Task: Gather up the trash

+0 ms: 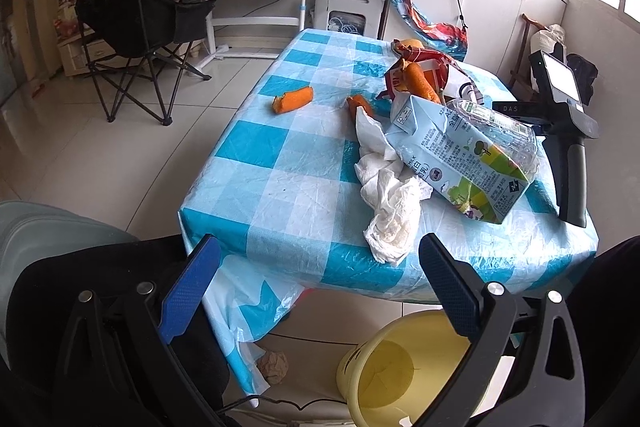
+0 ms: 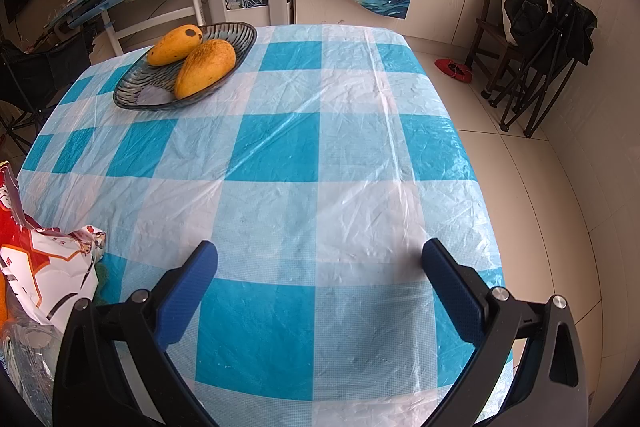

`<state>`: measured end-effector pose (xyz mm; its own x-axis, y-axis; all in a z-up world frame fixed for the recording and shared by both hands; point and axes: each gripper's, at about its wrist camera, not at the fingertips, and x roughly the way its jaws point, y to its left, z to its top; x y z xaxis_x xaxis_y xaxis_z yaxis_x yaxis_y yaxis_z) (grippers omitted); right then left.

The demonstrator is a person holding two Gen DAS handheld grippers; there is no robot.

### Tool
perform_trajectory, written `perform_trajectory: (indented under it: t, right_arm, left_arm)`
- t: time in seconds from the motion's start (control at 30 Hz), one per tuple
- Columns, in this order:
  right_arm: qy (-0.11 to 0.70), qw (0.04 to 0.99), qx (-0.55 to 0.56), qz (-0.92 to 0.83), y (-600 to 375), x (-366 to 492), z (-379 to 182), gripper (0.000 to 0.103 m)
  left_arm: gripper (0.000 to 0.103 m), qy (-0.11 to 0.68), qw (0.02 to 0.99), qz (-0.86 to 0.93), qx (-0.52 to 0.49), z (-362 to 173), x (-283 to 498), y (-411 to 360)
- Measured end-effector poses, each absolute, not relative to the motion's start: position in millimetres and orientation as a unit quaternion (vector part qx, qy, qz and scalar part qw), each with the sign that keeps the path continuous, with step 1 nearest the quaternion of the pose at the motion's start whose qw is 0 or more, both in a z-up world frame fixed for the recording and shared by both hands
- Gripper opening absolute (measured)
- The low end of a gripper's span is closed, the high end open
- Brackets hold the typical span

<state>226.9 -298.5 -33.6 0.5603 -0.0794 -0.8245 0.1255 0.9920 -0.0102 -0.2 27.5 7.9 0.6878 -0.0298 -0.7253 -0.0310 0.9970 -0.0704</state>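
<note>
A blue-and-white checked plastic cloth covers the table (image 1: 280, 163) I'm working at, in a tiled room with a desk and a folding chair (image 1: 136, 39) off at ten o'clock.

Both my tongs are released. The left gripper (image 1: 320, 259) hangs wide open just off the table's near edge, grasping nothing; the right gripper (image 2: 320, 267) is likewise spread over bare cloth, empty.

The trash lies in a heap from my left wrist's view: a crumpled white tissue (image 1: 390, 203) at about one o'clock of the left tongs, nearest to them; a milk carton (image 1: 460, 155) further out at two o'clock, leaning over the tissue's far end; a crushed clear plastic bottle (image 1: 496, 125) resting on the carton; a red snack wrapper (image 1: 424, 67) behind; and orange peel pieces, one lone scrap (image 1: 292, 99) at twelve o'clock, well apart from the heap. The yellow bin (image 1: 396, 367) stands on the floor below the table edge, at five o'clock, and looks empty, so I judge the collecting has barely begun. A paper ball (image 1: 273, 367) lies on the floor near it.

Next I'd reach forward for the tissue and close on it, then swing down to the bin. The carton overlapping the tissue may drag along. A phone on a handle (image 1: 564, 107) stands at the table's right edge, close to the carton. The dish (image 2: 132, 95) of two mangoes (image 2: 206, 67), at eleven o'clock in the right view, is not trash.
</note>
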Motion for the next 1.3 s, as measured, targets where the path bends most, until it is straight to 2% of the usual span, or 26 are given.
perform_trajectory:
  t: [1.03, 1.3]
  right_arm:
    - [0.465, 0.883, 0.025, -0.058, -299, 228, -34, 0.098]
    - [0.465, 0.883, 0.025, -0.058, -299, 228, -34, 0.098]
  left_arm:
    - [0.096, 0.380, 0.925, 0.006, -0.021, 14, -5, 26]
    - [0.096, 0.378, 0.922, -0.005, -0.086, 17, 4, 48]
